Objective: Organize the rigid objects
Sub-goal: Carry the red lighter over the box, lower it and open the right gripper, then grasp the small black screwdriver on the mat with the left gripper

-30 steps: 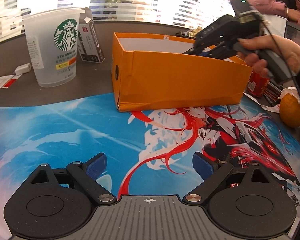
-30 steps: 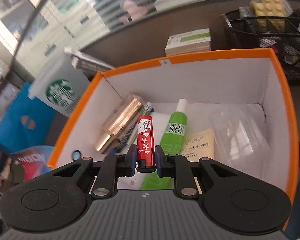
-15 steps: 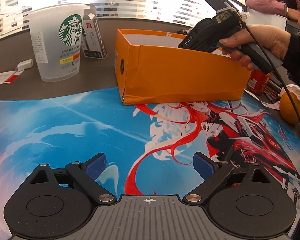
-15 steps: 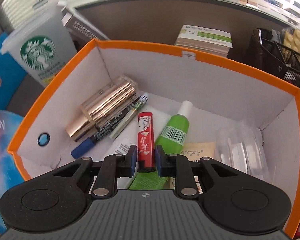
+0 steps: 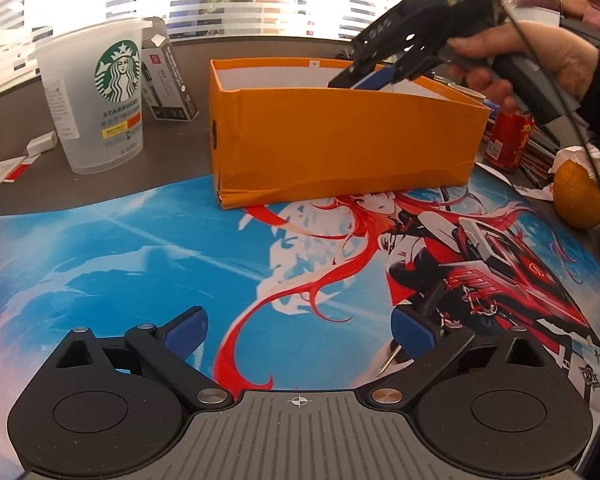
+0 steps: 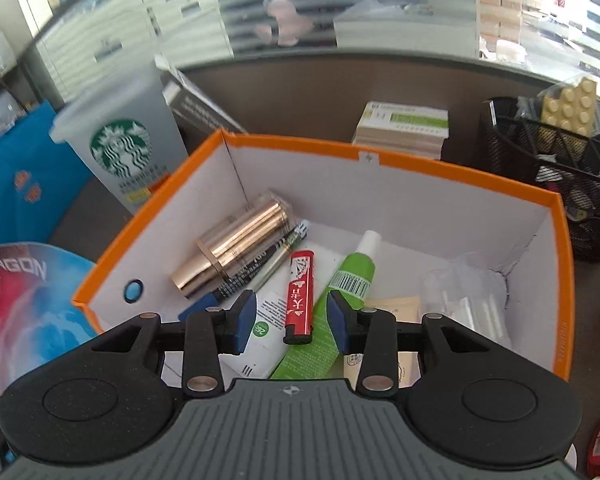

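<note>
- My right gripper (image 6: 291, 322) is over the orange box (image 6: 556, 264), jaws opening, pads clear of the red lighter (image 6: 299, 296)
- Lighter lies on the box floor between gold tube (image 6: 236, 246) and green tube (image 6: 340, 292), in line with the gap between my jaws
- My left gripper (image 5: 298, 330) is wide open, nothing in it, hovering over the printed mat (image 5: 140, 248)
- Box sits at the mat's far edge, cup (image 5: 96, 96) just to its left
</note>
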The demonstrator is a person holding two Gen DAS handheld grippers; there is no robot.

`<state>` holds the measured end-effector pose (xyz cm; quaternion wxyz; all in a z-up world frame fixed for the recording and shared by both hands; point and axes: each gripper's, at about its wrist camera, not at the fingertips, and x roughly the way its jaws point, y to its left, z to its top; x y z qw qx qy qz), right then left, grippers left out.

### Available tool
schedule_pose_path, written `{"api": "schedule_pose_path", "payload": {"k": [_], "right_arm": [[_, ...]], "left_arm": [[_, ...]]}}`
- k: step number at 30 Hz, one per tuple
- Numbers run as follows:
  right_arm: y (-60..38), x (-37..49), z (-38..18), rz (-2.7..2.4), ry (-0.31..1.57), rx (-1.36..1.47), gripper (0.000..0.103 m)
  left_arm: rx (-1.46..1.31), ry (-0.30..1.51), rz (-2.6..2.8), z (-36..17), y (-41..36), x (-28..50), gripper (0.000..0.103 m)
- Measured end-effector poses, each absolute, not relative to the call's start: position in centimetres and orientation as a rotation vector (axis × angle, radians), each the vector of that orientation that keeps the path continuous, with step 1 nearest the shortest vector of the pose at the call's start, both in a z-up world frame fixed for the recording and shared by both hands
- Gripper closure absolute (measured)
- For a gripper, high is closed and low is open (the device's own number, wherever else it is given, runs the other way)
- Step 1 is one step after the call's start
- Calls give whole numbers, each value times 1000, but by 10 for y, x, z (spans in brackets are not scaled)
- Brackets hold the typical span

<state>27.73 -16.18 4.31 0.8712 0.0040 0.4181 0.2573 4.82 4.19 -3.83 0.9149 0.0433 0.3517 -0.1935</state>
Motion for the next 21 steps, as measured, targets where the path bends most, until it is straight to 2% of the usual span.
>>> {"api": "schedule_pose_path", "payload": {"k": [9,13,20,21], "right_arm": [[-191,235,63,617,771,131,66],[-211,202,68,662,708,194,58],[-239,143,59,683,646,238,55],[-242,137,57,682,640,239,53]], "left_arm": [[124,722,-376,-36,26,44,4],[156,697,-427,-35,17,36,4],[204,678,-512,-41,-5,31,5],[212,677,-534,-43,-9,32,9]]}}
